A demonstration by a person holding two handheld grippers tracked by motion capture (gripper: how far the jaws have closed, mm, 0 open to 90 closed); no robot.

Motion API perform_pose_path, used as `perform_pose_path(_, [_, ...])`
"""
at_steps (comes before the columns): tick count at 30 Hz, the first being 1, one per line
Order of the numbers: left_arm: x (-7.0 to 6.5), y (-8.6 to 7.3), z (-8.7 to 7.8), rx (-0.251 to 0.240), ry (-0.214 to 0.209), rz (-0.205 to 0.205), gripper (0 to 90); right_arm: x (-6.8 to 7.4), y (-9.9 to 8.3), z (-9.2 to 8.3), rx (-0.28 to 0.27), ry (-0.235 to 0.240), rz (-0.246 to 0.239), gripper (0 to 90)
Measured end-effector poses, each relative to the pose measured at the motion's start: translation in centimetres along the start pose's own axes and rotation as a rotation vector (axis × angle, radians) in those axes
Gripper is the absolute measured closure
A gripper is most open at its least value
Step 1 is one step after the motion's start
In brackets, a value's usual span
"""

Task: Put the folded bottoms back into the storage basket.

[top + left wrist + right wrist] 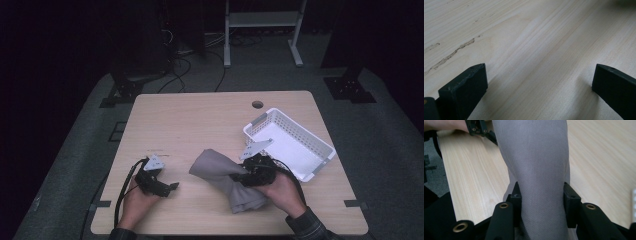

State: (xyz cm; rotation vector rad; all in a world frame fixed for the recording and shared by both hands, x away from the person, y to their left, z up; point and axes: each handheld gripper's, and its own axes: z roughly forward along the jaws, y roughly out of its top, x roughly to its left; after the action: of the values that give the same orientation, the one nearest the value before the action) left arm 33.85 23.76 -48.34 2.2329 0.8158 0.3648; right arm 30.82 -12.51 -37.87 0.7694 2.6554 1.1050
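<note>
A grey cloth [225, 176] lies bunched in the middle of the wooden table [200, 120]. My right gripper [250, 175] is shut on the cloth's right side. In the right gripper view the cloth [539, 165] runs up between the two black jaws, pinched on both sides. My left gripper [167, 189] rests at the table's front left, apart from the cloth. Its jaws stand wide open over bare wood [539, 62], with nothing between them.
A white slotted basket [306, 159] sits at the right of the table, just behind my right gripper. A round cable hole [257, 104] is near the far edge. Beyond the table are dark floor, cables and a metal frame [260, 30].
</note>
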Motion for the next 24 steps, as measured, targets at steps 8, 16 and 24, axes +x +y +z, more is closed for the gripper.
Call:
perform_pose_path(8, [0.0, 0.0, 0.0, 0.0, -0.001, -0.002, 0.0, -0.8, 0.5, -1.8, -0.037, -0.026, 0.008, 61.5])
perform_pose_path(16, [0.0, 0.0, 0.0, 0.0, 0.0, 0.0, 0.0, -1.6, 1.3, -3.6, -0.067, -0.056, 0.011, 61.5])
perform_pose_path(24, [0.0, 0.0, 0.0, 0.0, 0.0, 0.0, 0.0, -2.8, 1.6, -5.0, -0.067, -0.106, 0.016, 61.4])
